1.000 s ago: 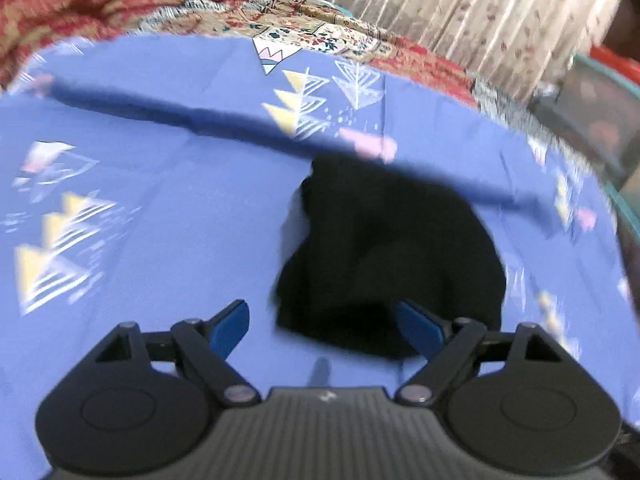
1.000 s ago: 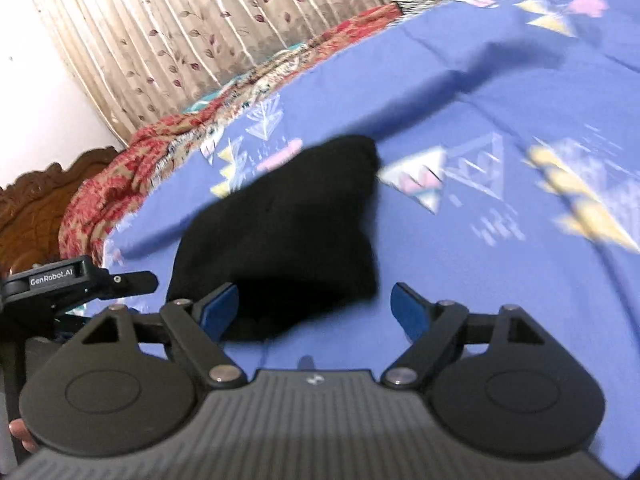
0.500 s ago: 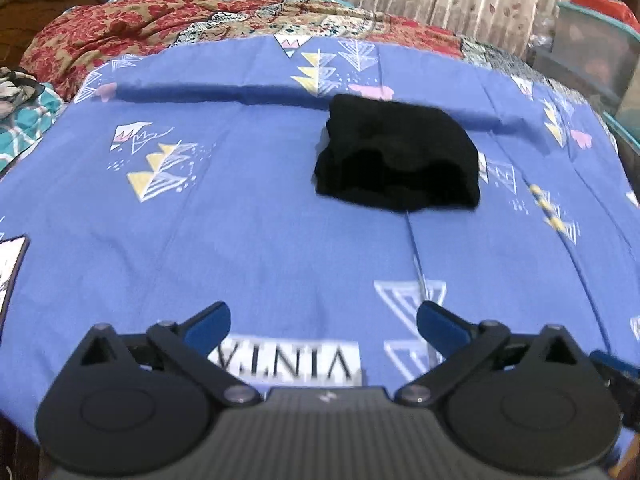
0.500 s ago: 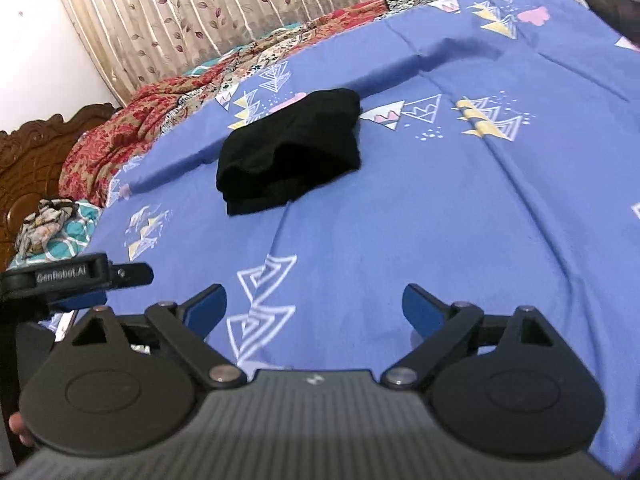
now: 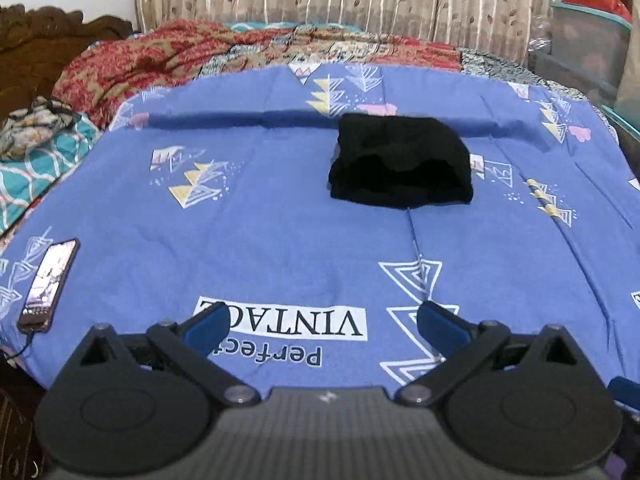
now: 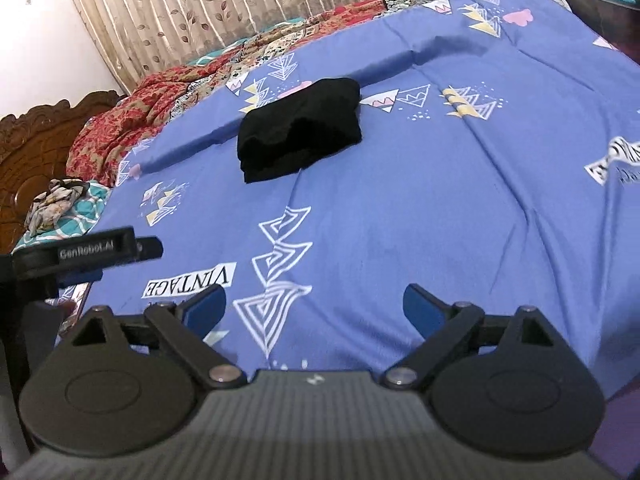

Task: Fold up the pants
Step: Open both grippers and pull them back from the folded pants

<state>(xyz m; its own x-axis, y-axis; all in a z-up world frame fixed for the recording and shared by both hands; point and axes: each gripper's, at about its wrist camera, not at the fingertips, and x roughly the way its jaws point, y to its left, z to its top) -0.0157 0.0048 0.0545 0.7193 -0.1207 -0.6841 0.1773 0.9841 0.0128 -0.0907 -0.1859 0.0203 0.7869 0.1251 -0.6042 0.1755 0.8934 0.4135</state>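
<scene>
Left wrist: blue printed bedsheet (image 5: 280,240) before leaf-patterned curtains (image 5: 360,8).

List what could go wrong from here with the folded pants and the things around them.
The black pants lie in a loose, lumpy bundle, so their layers may slump open. The phone sits near the blue sheet's edge with a cable attached; a sweep by the open left gripper might knock it off.

left gripper (image 5: 322,326) jaws spread, right gripper (image 6: 314,306) jaws spread, empty
</scene>
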